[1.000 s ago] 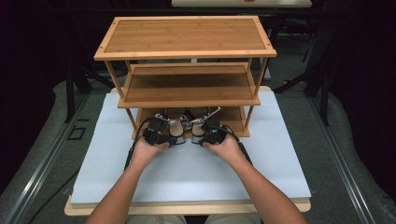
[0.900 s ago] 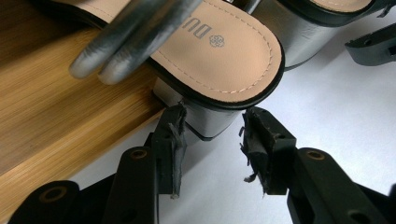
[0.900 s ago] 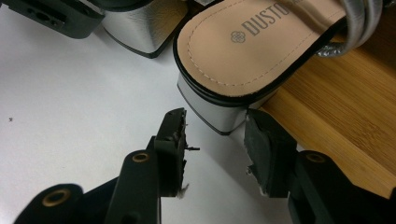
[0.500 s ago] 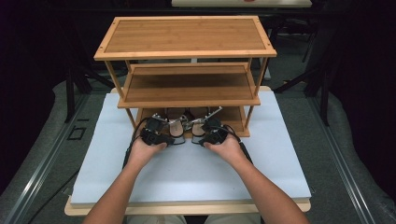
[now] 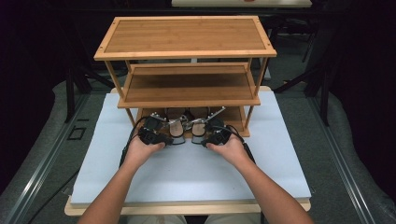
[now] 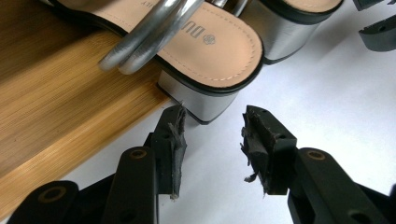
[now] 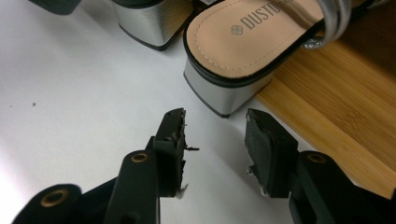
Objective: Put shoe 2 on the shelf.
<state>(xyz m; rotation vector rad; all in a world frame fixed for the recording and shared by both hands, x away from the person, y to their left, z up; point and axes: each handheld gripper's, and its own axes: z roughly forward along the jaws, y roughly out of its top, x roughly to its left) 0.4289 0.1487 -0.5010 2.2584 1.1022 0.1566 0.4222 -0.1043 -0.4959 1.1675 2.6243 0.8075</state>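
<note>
the three-tier bamboo rack [image 5: 187, 46] stands on the white table pad [image 5: 187, 172]. its top and middle shelves are bare; its bottom shelf [image 6: 56, 107] carries a pair of heeled sandals. the left sandal [image 6: 205, 46] lies just ahead of your left gripper [image 6: 212, 140], with its silver block heel overhanging the shelf edge above the pad. the right sandal [image 7: 252, 37] lies just ahead of your right gripper [image 7: 215, 144] in the same way. both grippers have their jaws spread apart and grip nothing; each heel sits just beyond the jaw tips. whether a tip touches a heel, you cannot tell. the pads [image 6: 254, 144] on the jaws are frayed. from the high view, the middle shelf hides the front halves of both sandals.
</note>
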